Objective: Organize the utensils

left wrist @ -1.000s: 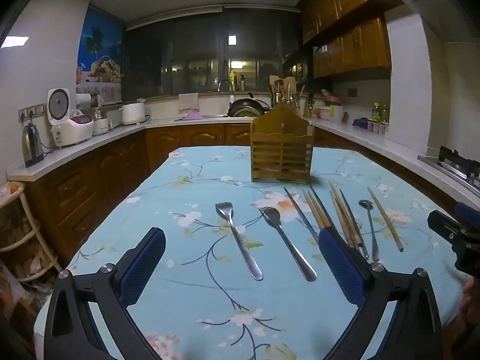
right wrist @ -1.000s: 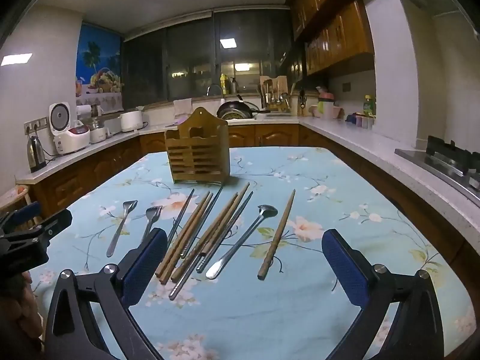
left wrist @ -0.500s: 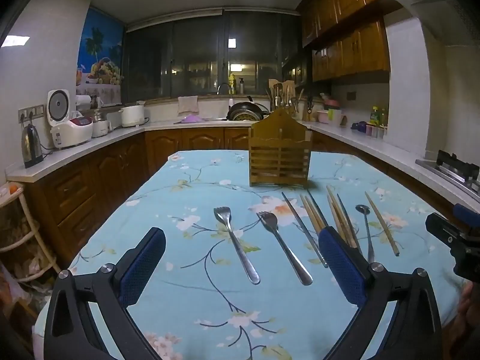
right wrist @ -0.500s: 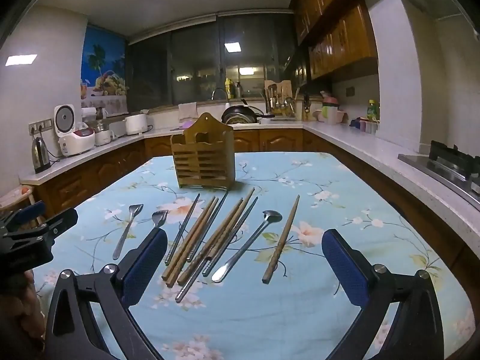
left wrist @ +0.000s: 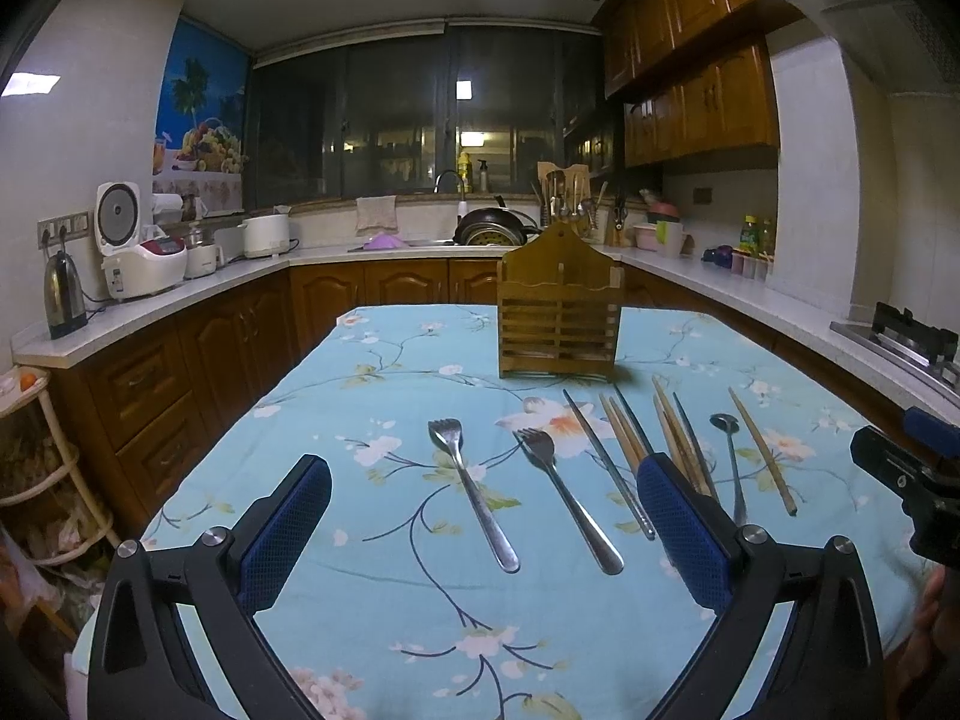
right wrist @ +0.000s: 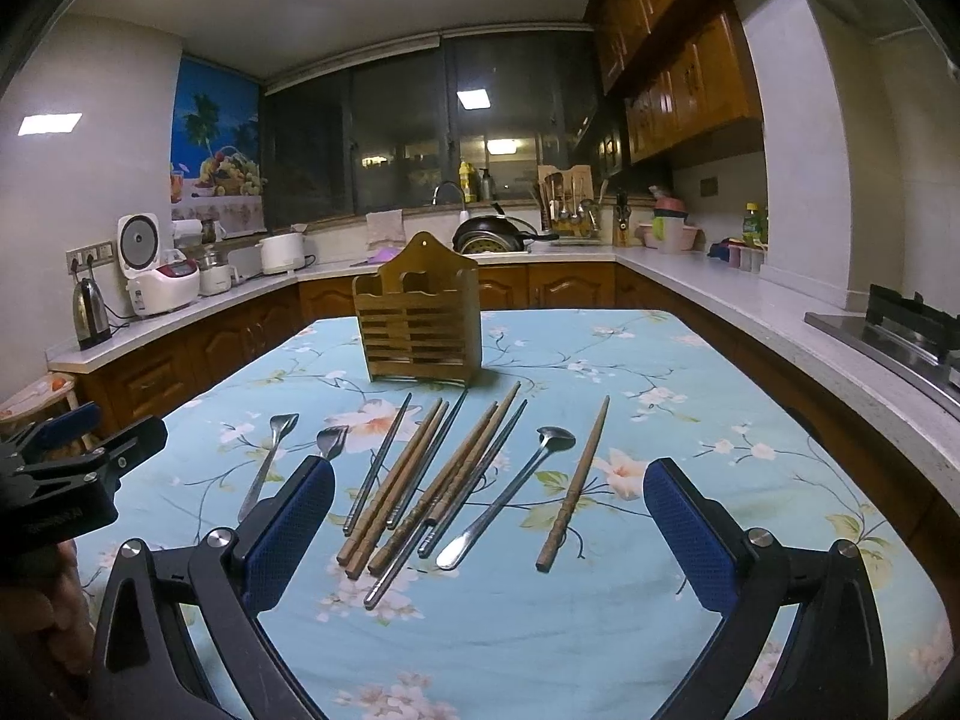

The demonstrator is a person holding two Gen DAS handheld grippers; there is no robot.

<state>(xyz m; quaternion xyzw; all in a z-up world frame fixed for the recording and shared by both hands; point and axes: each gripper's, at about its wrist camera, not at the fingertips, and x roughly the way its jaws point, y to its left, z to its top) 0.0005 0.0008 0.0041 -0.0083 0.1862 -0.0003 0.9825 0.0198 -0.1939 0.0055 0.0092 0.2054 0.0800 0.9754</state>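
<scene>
Utensils all flat on the blue floral tablecloth (right wrist: 630, 630), none sorted yet. Two forks: left fork (left wrist: 471, 495), right fork (left wrist: 567, 501). To their right: metal chopsticks (right wrist: 379, 465) mixed with wooden chopsticks (right wrist: 396, 483) in a loose fan, a spoon (right wrist: 504, 498), and one lone wooden chopstick (right wrist: 576, 483) set slightly apart. Wooden slatted holder (right wrist: 417, 318) stands upright behind the row, near the tips; its compartments look empty as far as the slats show. Left gripper (left wrist: 483, 540) hovers over the fork handles, jaws wide, nothing held. Right gripper (right wrist: 489, 534) hovers over the chopstick ends, also wide and empty. My read: task at the start, every piece left to go into the holder.
</scene>
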